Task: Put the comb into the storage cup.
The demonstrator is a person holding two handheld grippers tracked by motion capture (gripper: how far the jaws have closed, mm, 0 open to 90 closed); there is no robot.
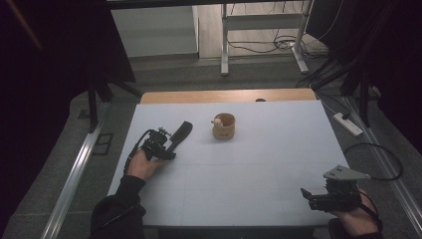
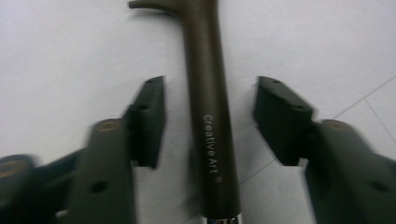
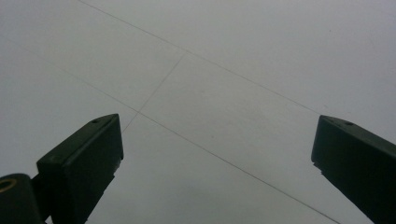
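A dark brown handled tool (image 1: pixel 181 133) lies flat on the white table (image 1: pixel 259 164), left of the middle. Its handle (image 2: pixel 210 140) carries the words "Creative Art" and runs straight up between the jaws of my left gripper (image 2: pixel 210 83). The jaws stand on either side of the handle with a gap to each pad, so the gripper is open. In the high view a hand holds the left gripper (image 1: pixel 168 147) low at the tool's near end. My right gripper (image 1: pixel 304 193) rests at the table's near right corner; its jaws (image 3: pixel 218 120) stand wide open over bare table.
A small tan cup (image 1: pixel 224 126) with a white bit at its rim stands behind the middle of the table, right of the tool's far end. A wooden strip (image 1: pixel 229 95) borders the far edge. A power strip (image 1: pixel 348 124) and cables lie on the floor at the right.
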